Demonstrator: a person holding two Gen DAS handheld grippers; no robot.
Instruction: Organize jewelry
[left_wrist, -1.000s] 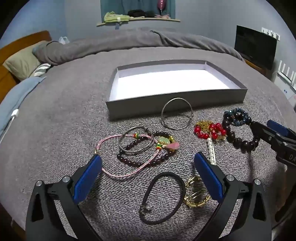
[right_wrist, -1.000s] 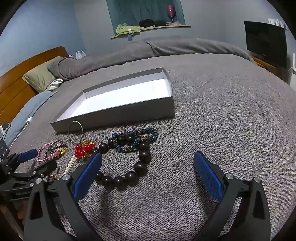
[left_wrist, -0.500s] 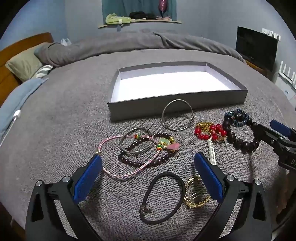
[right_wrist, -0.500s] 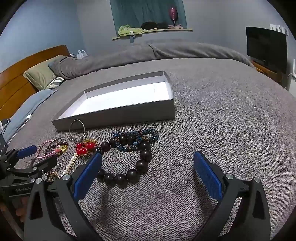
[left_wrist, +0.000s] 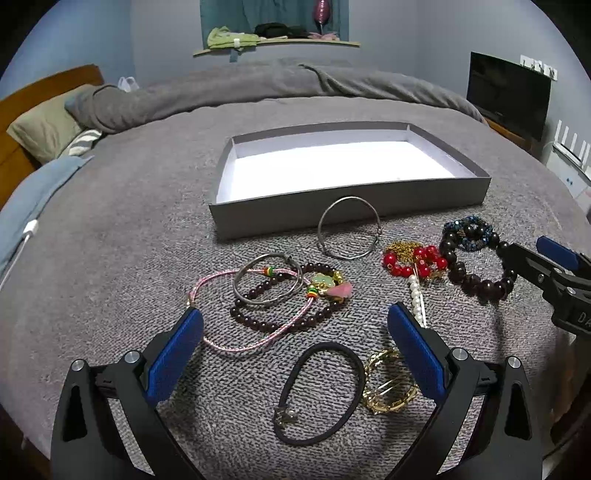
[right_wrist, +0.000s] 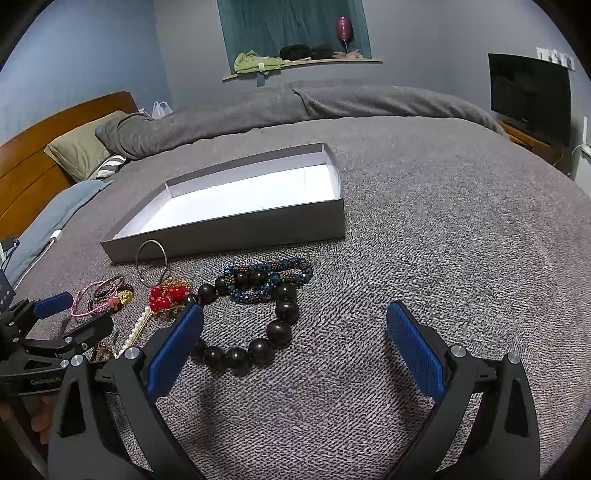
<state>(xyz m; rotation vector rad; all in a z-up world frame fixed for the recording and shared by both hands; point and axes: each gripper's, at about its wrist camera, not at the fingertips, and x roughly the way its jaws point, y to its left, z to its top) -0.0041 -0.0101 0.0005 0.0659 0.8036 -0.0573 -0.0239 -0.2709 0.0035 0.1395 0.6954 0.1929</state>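
Left gripper (left_wrist: 295, 343), fingers (left_wrist: 173, 356) wide apart over black hair tie (left_wrist: 319, 391), near gold bracelet (left_wrist: 388, 387).

Only partly legible lettering: white letters "DA", cut off by the frame edge, on the black body of the right gripper (left_wrist: 546, 264) at the right edge of the left wrist view; small white print, roughly "GenRobot.AI", on the black body of the left gripper (right_wrist: 74, 314) at lower left of the right wrist view.

Grey tray (left_wrist: 332, 210) interior clear; bracelets (left_wrist: 280, 299) crowd blanket (right_wrist: 461, 258) before it, right side open.
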